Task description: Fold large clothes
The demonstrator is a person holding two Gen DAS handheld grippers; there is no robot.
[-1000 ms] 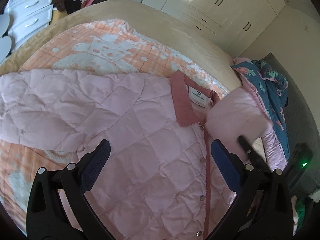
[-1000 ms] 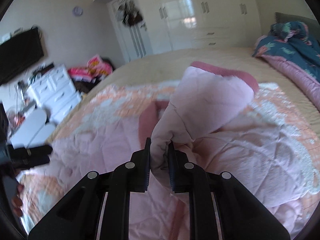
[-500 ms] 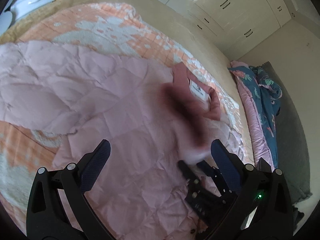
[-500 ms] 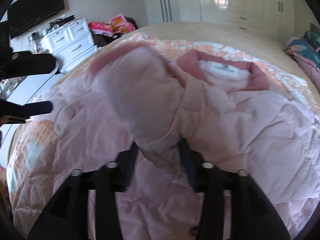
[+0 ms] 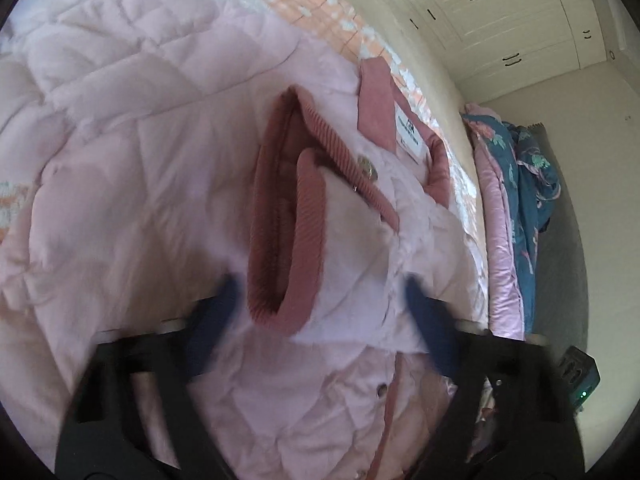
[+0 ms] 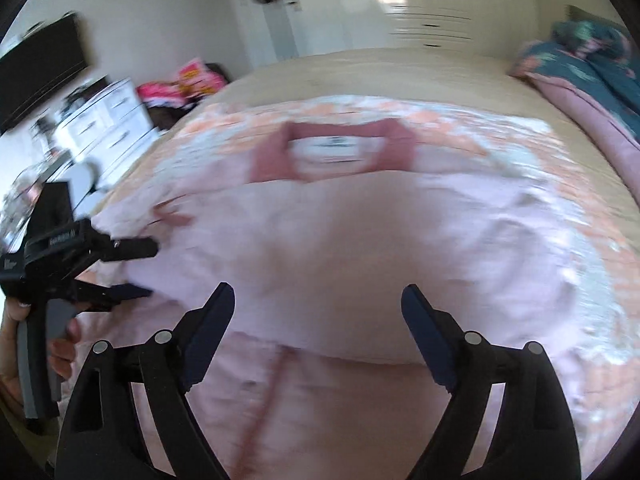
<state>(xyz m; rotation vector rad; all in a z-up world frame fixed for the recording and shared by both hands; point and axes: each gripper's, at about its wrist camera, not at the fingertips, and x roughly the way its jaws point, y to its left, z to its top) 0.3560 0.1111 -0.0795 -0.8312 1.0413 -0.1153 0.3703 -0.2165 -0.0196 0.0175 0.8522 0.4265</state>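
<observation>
- Bed (image 6: 360, 68) with a beige cover fills the room's middle, an orange-and-white checked blanket (image 6: 472, 120) spread over it.
- White wardrobe doors (image 5: 520, 20) line the far wall; a white dresser (image 6: 116, 120) and a dark screen (image 6: 40, 76) stand to the left.
- Teal floral bedding (image 5: 524, 184) is heaped at the bed's right end.
- Pale pink quilted jacket (image 6: 360, 248) lies flat on the blanket, dusty-rose collar (image 6: 332, 152) farthest away, one sleeve folded across its chest.
- Ribbed rose cuff (image 5: 288, 216) gapes open on the jacket front.
- Left gripper (image 5: 320, 300) hangs wide open around that cuff, gripping nothing.
- Right gripper (image 6: 318, 304) is spread wide above the jacket.
</observation>
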